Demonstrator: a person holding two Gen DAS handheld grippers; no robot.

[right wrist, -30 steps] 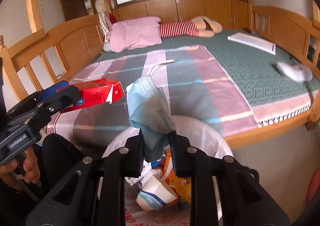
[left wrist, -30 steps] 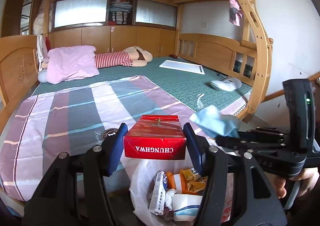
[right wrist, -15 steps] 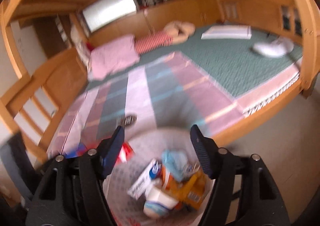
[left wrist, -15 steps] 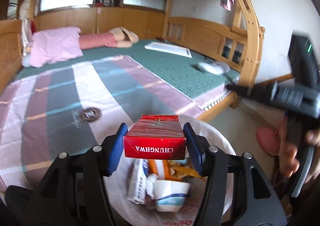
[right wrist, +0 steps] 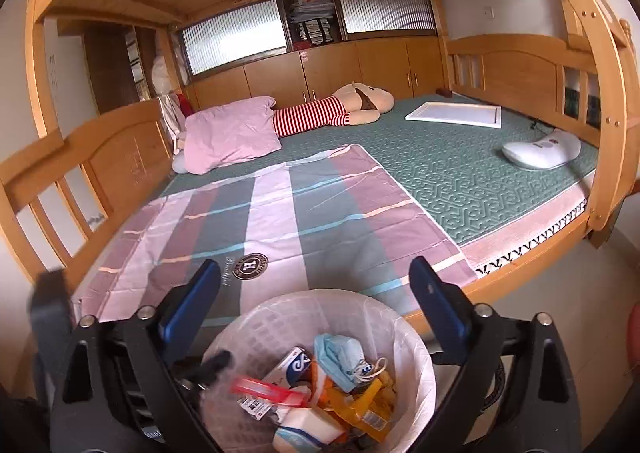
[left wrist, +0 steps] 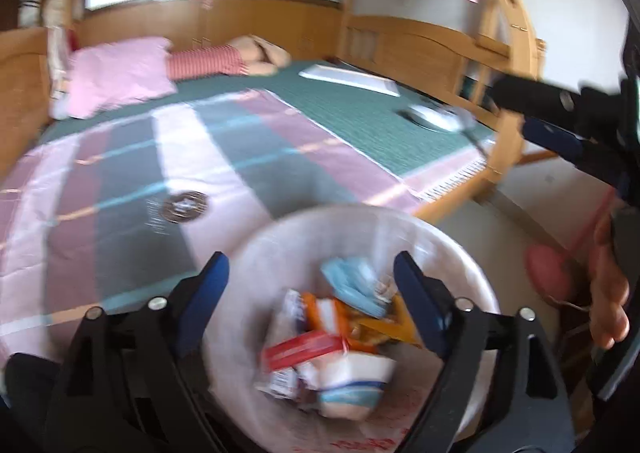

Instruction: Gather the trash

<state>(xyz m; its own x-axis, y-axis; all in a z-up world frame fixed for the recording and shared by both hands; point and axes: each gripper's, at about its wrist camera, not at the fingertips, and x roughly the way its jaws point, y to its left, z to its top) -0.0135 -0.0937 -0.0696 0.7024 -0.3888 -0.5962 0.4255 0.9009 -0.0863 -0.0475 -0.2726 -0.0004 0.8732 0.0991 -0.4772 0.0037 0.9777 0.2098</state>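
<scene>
A white-lined trash bin stands on the floor by the bed; it also shows in the right wrist view. Inside lie a red cigarette box, a blue face mask, a paper cup and orange wrappers. My left gripper is open and empty just above the bin. My right gripper is open and empty, above the bin's far rim. The right gripper also shows at the right edge of the left view.
A wooden bunk bed with a striped sheet, pink pillow, striped plush toy, white board and white device. A pink object lies on the floor right of the bin.
The right gripper opened and dropped the blue mask into the bin, then drew back. The left gripper opened and the red cigarette box fell into the bin.
</scene>
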